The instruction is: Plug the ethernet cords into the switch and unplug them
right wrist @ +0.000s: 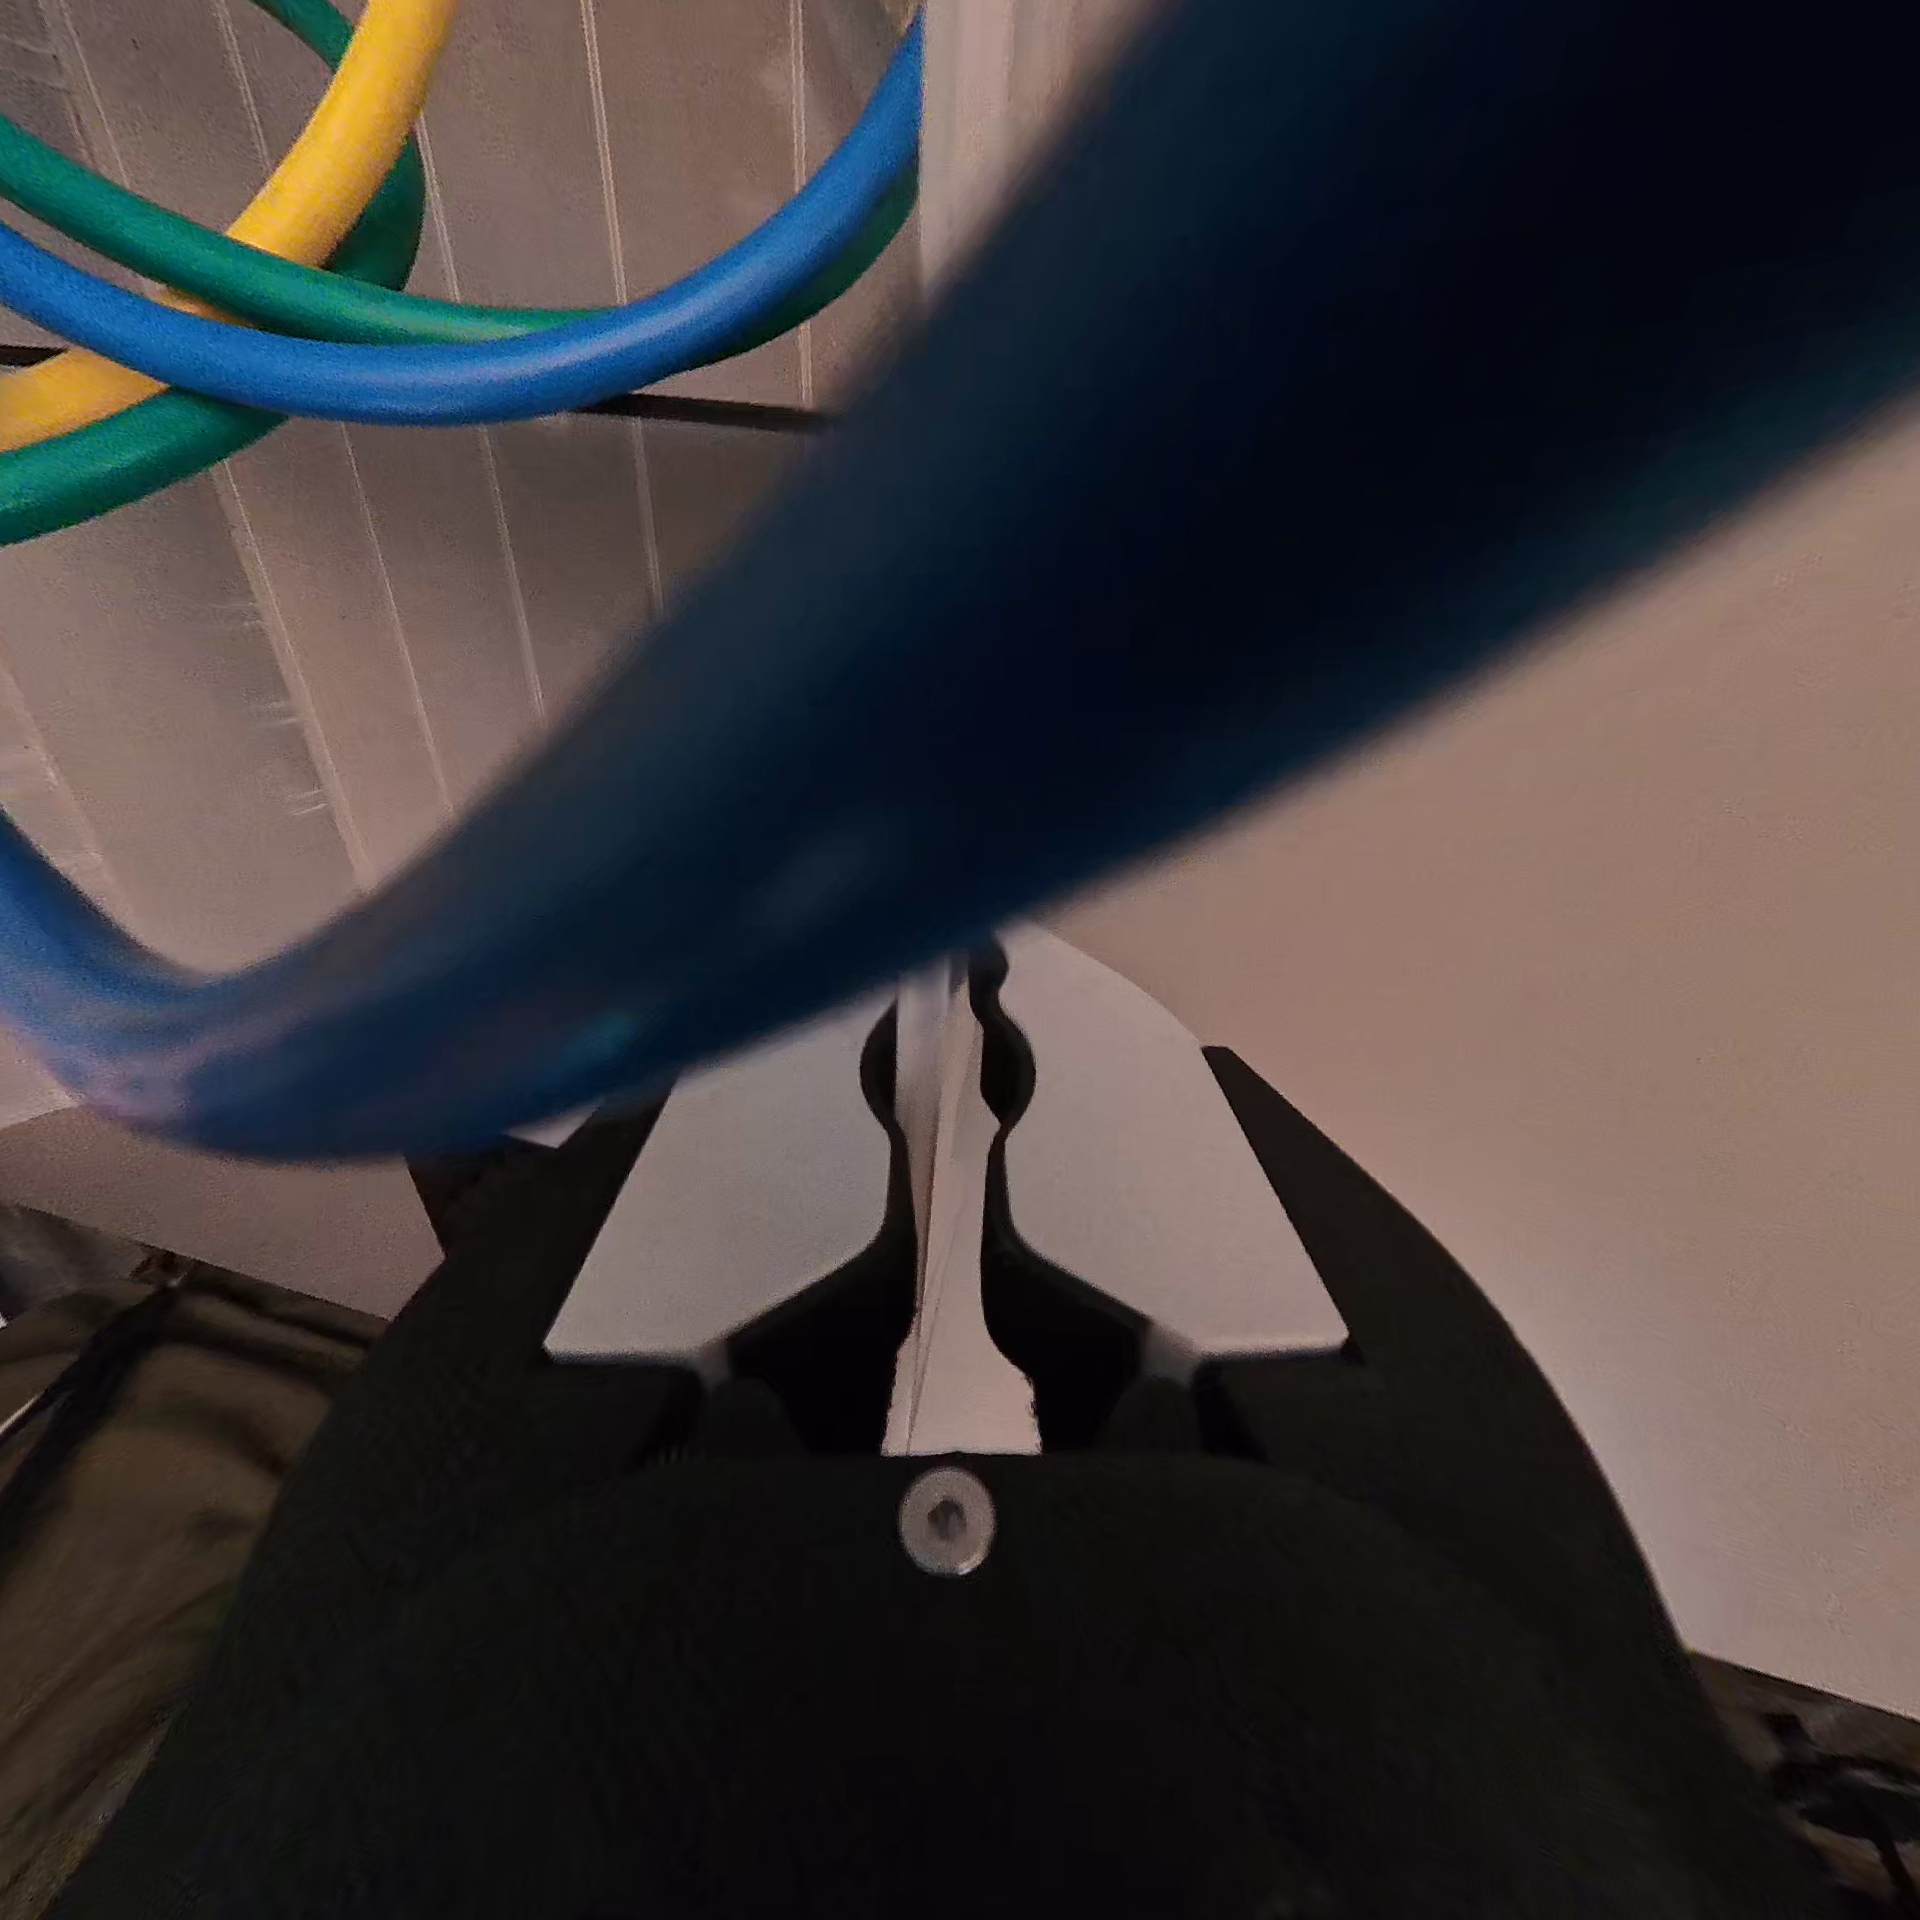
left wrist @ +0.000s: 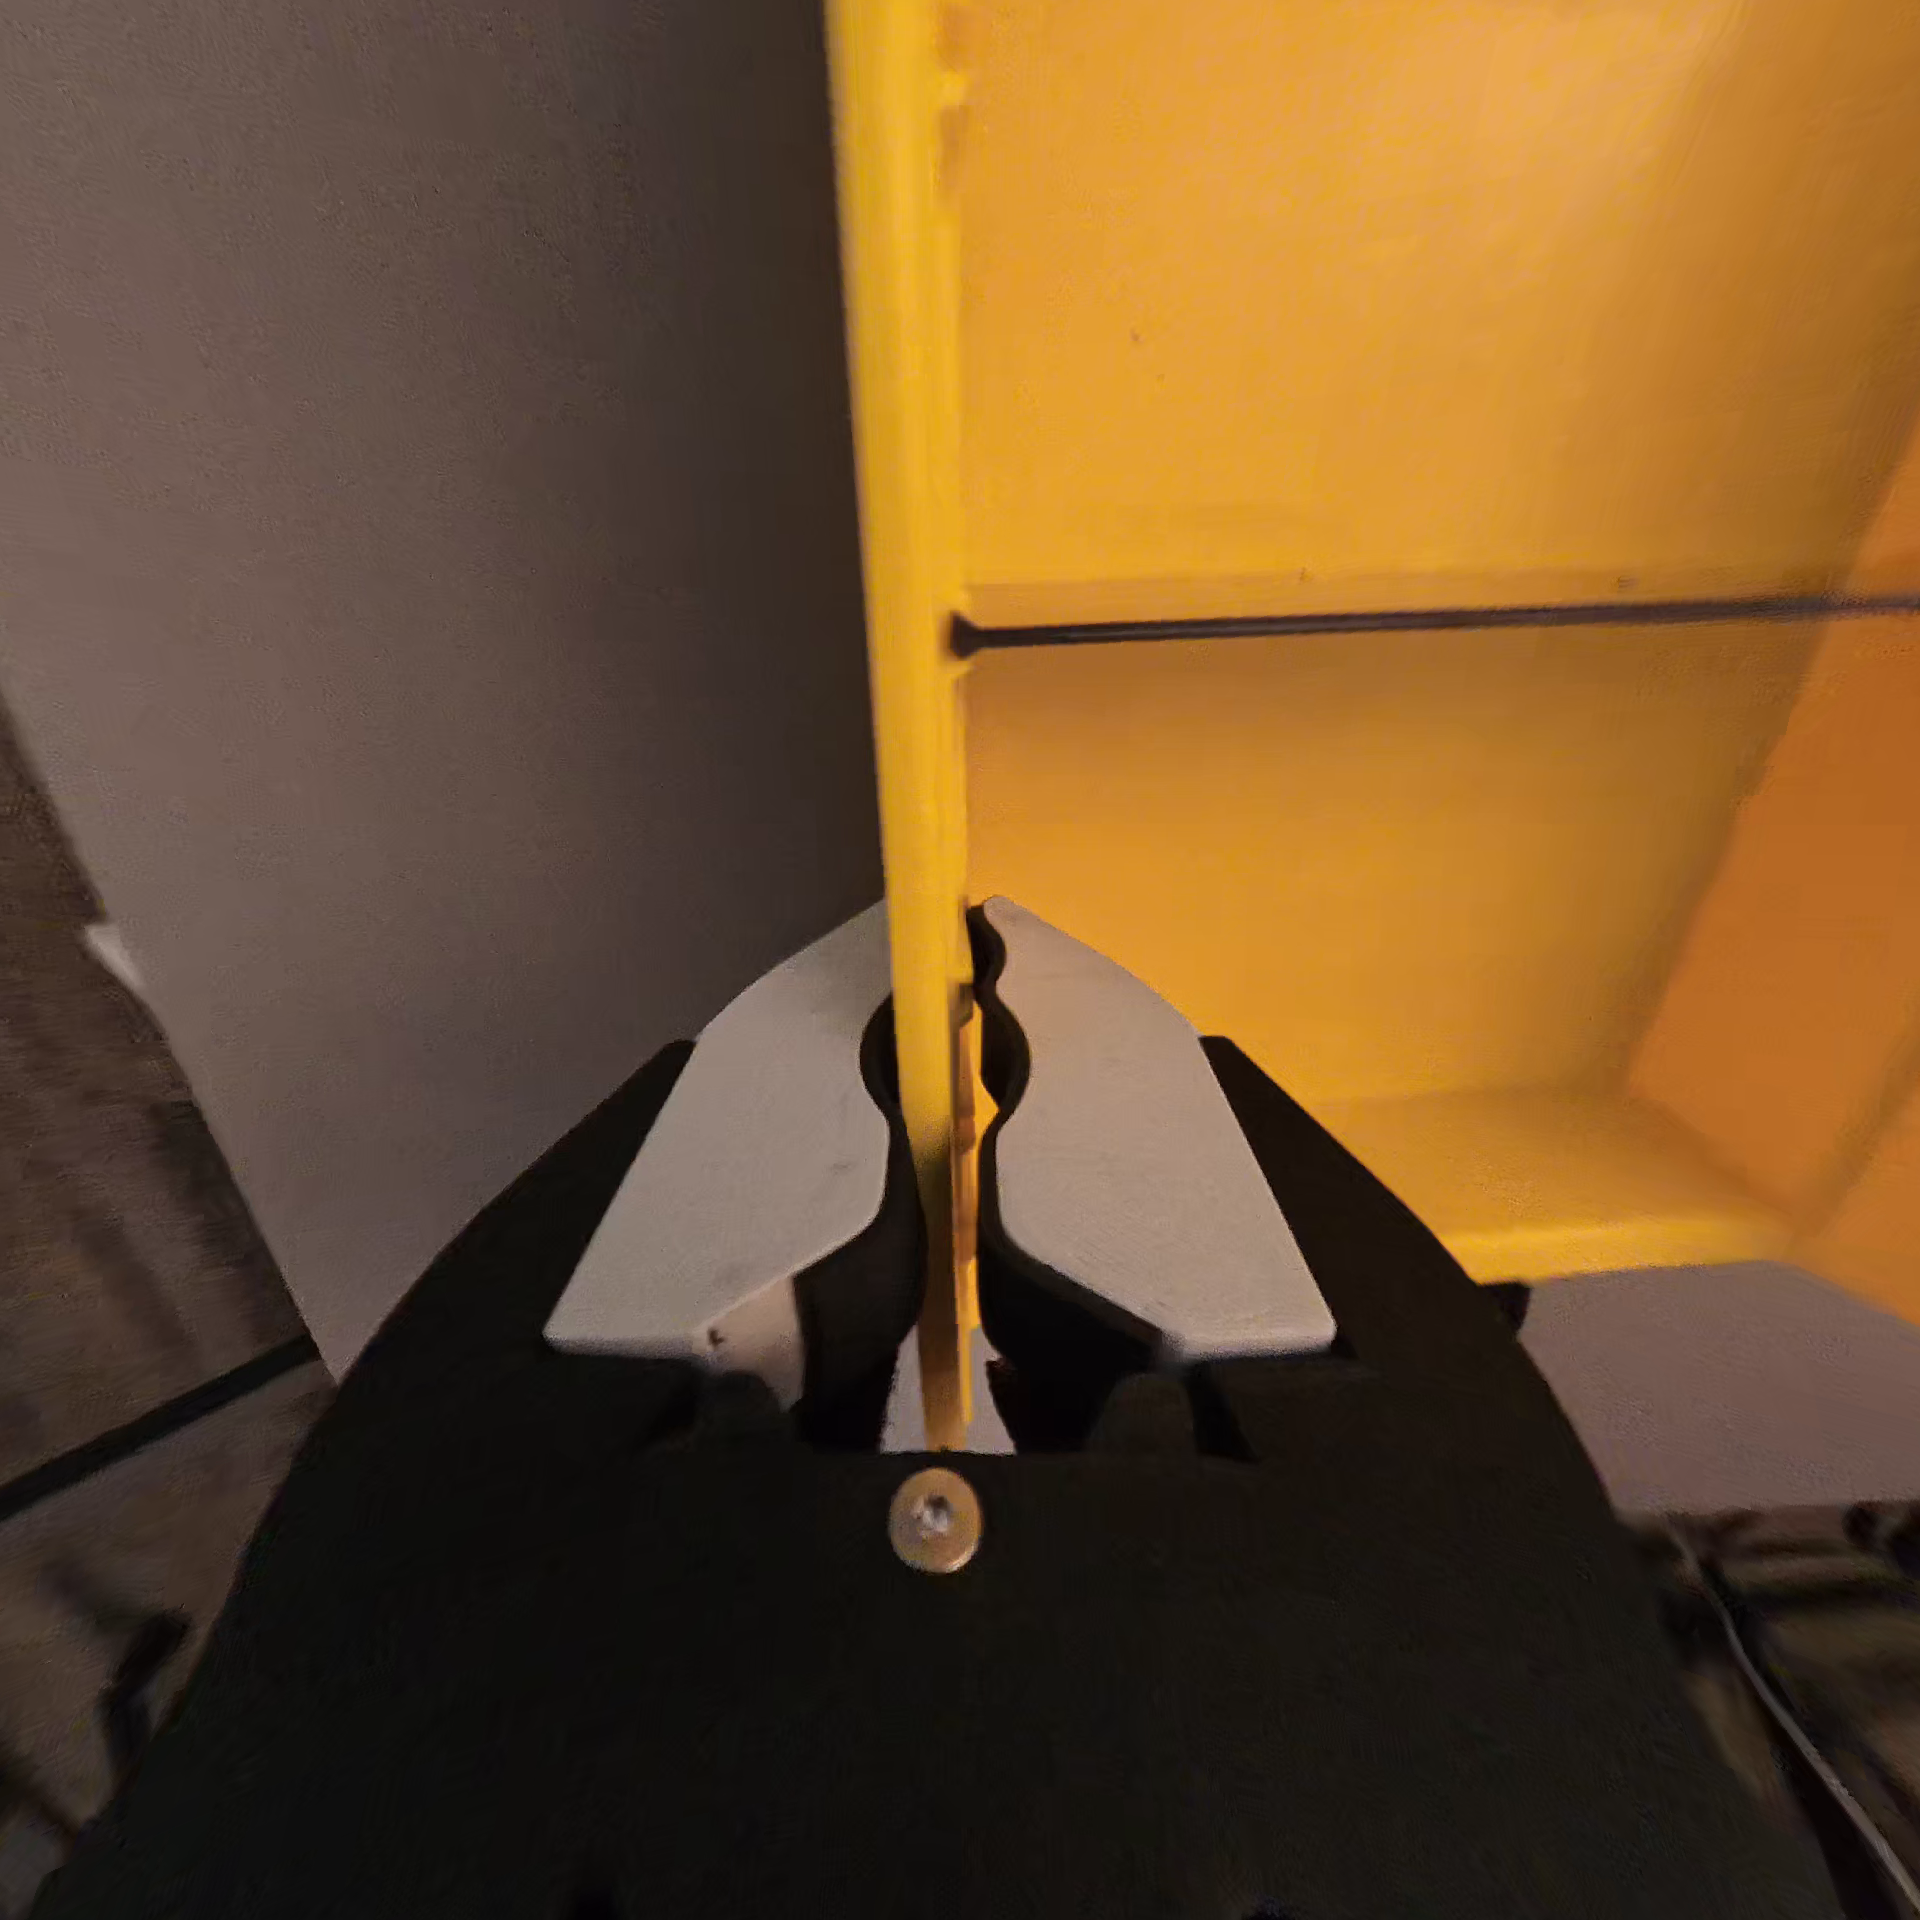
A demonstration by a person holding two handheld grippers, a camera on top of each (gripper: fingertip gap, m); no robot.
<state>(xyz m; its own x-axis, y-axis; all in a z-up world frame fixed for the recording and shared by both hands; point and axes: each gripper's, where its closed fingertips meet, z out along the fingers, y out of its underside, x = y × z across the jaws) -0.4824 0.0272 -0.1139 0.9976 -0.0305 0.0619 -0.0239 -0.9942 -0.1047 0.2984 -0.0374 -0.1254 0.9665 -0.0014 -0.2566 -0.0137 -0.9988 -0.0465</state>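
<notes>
Grey wall backs the left gripper, clamped on a yellow panel's edge; the right gripper is nearly together on something pale (unclear what), a blue cord draped across it, switch unseen; best untangle before aligning any plug.

Both tools are black with pale grey fingers. The left gripper is closed on the edge of a bright yellow panel against a grey wall. Over by the right one, blue cord, green cord and yellow cord loop before white slatted blinds.
</notes>
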